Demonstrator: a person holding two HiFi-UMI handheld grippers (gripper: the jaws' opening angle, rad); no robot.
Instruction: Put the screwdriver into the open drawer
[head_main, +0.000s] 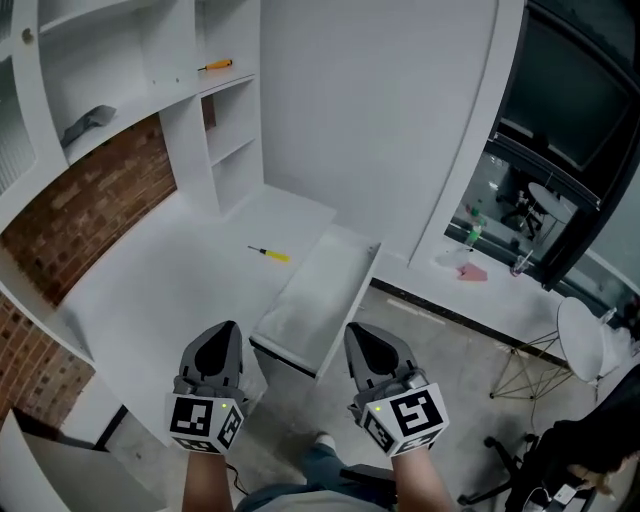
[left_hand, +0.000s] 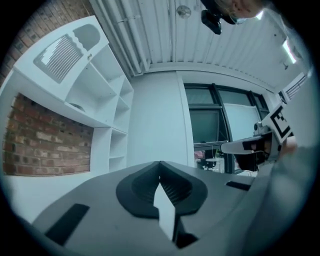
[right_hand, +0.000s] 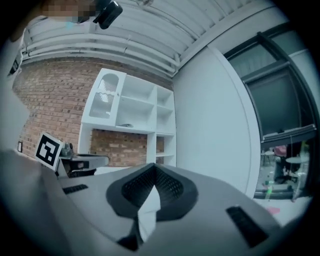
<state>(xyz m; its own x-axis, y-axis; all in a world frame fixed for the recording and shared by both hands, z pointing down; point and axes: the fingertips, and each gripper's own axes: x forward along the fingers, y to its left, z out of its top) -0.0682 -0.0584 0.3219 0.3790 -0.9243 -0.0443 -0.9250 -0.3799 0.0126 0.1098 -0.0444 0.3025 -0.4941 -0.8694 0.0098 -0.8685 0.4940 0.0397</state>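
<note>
The left gripper (head_main: 227, 330) and right gripper (head_main: 361, 336) flank the near end of the open drawer (head_main: 318, 290), each with jaws pressed together on nothing. I judge one should open wide before reaching past the drawer, then close across the handle. The screwdriver (head_main: 270, 254) lies flat on the white counter (head_main: 160, 285), just beyond the drawer's far left corner: slim, with a yellow handle and a thin dark shaft.

It looks like an office or studio: white shelves (head_main: 210, 110) on a brick wall (head_main: 90, 215), a white table (head_main: 170, 270), tall windows (right_hand: 282, 95), a white chair (head_main: 583, 338).
</note>
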